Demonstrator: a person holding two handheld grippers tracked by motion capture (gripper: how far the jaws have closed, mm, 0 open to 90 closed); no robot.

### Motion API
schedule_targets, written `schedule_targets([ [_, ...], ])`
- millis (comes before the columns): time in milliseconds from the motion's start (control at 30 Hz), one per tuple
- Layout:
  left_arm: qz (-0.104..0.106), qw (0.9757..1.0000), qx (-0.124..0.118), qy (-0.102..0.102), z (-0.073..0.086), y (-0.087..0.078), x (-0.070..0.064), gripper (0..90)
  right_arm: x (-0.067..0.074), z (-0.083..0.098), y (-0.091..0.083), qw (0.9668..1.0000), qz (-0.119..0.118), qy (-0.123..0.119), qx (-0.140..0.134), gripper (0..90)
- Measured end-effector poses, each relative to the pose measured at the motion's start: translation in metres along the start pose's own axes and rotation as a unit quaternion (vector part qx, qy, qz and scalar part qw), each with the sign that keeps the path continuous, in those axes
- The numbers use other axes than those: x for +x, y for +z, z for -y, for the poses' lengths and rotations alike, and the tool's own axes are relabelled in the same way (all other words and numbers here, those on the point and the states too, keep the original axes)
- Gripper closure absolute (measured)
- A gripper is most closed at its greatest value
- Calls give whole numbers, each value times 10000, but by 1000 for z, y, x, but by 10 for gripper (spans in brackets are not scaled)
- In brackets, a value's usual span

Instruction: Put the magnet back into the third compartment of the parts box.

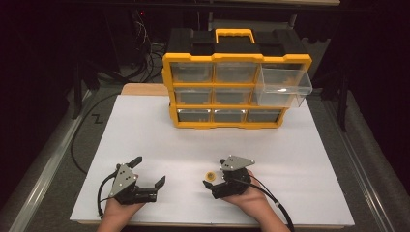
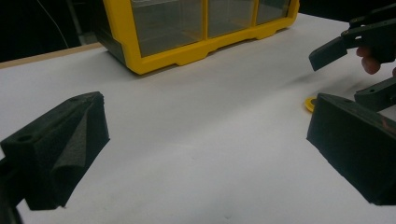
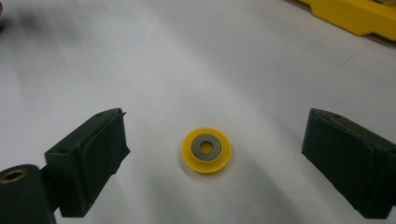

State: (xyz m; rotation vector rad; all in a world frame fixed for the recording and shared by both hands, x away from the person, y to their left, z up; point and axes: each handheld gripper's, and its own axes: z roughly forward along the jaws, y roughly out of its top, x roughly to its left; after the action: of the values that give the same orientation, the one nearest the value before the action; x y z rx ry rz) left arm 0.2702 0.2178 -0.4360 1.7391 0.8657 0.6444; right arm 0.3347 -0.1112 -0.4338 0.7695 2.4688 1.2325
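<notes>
Yellow plastic disc with a grey metal ring at its centre (image 1: 210, 176): from the high view it lies flat on the white tabletop sheet (image 1: 193, 140), just ahead of the right gripper (image 1: 211, 185), well short of the yellow-framed parts cabinet with clear drawers (image 1: 227, 92), whose upper right clear plastic drawer (image 1: 283, 87) stands pulled out. The left gripper (image 1: 149, 171) rests at the near left, jaws spread, holding nothing.

From the left gripper view, its jaws stand wide apart over bare sheet, the disc (image 2: 310, 103) peeking out beyond the right-hand jaw.

From the right gripper view, the disc (image 3: 206, 150) sits between widely parted jaws, touching neither. Being thin and flat, it could skid or flip if the jaws close too high or off-centre, I judge.
</notes>
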Motion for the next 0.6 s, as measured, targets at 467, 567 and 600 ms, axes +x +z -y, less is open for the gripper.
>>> schedule_targets([
  [467, 8, 10000, 2, 10, 0, 0, 0, 1, 1, 2, 4, 9992, -116, -143, 347, 229],
  [567, 17, 10000, 3, 13, 0, 0, -1, 1, 2, 2, 5, 9991, -99, -129, 394, 267],
  [600, 18, 10000, 3, 15, 0, 0, -1, 1, 2, 2, 5, 9991, -113, -111, 395, 283],
])
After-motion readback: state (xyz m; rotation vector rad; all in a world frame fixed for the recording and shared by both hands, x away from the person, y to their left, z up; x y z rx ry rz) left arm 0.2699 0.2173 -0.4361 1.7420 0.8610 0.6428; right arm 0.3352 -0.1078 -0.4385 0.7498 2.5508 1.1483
